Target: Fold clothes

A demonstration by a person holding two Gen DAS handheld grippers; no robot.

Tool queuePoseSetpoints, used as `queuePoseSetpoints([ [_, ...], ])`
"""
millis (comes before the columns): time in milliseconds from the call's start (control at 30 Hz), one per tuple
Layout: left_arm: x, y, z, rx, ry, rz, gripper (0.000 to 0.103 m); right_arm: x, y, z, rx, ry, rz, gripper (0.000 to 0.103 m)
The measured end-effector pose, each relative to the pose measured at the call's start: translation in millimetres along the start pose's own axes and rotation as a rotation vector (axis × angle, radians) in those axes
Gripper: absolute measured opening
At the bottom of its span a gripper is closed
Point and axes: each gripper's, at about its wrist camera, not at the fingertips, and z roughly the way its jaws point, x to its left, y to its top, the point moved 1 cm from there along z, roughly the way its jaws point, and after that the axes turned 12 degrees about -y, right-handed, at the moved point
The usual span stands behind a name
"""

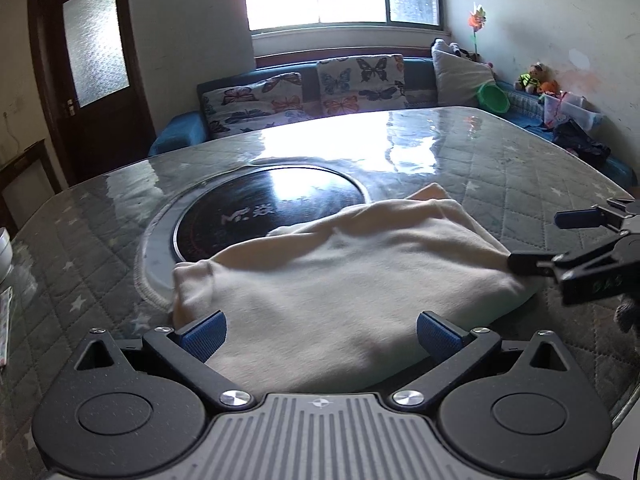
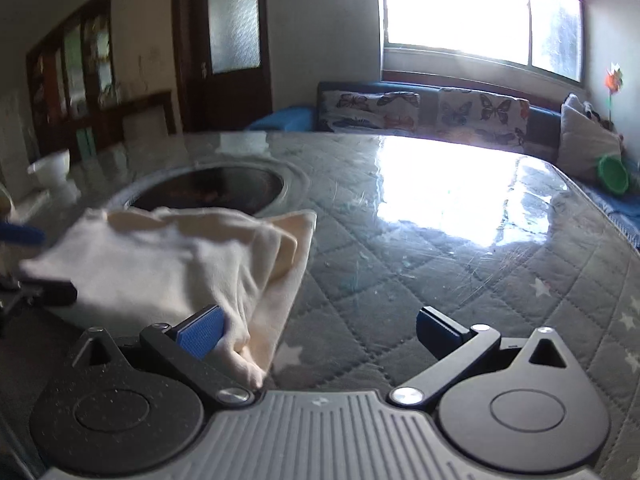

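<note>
Both hand-held grippers, left (image 1: 320, 334) and right (image 2: 318, 330), gape around the cream garment (image 1: 340, 276) lying crosswise.

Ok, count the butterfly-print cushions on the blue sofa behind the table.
2. One butterfly-print cushion leans at the left of the blue sofa; the second butterfly-print cushion stands beside it, towards the plain grey pillow. The table edge may hide more.

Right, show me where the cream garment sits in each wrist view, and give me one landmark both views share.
Left wrist view: the cream garment fills the lower centre, lying on the table between the left gripper jaws.
Right wrist view: the garment lies left of centre, its near corner against the right gripper left jaw.
Shared landmark: the round black cooktop just behind the garment.
</note>
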Motion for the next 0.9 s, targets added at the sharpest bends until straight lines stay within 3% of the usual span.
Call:
queuePoseSetpoints([
  [233,-3,2,7,0.015,-0.008,0.019,0.103,4,25,-5,-0.049,0.017,-0.044,0.103],
  [467,-3,0,16,0.038,-0.016,0.009,0.103,24,50,26,-0.050,0.036,-0.124,0.103],
  [633,0,-3,19,0.056,-0.037,-0.001,0.103,33,44,49,-0.007,0.001,-0.179,0.103],
  [900,4,-4,21,0.059,-0.057,-0.023,0.103,27,69,56,-0.029,-0.043,-0.185,0.103],
])
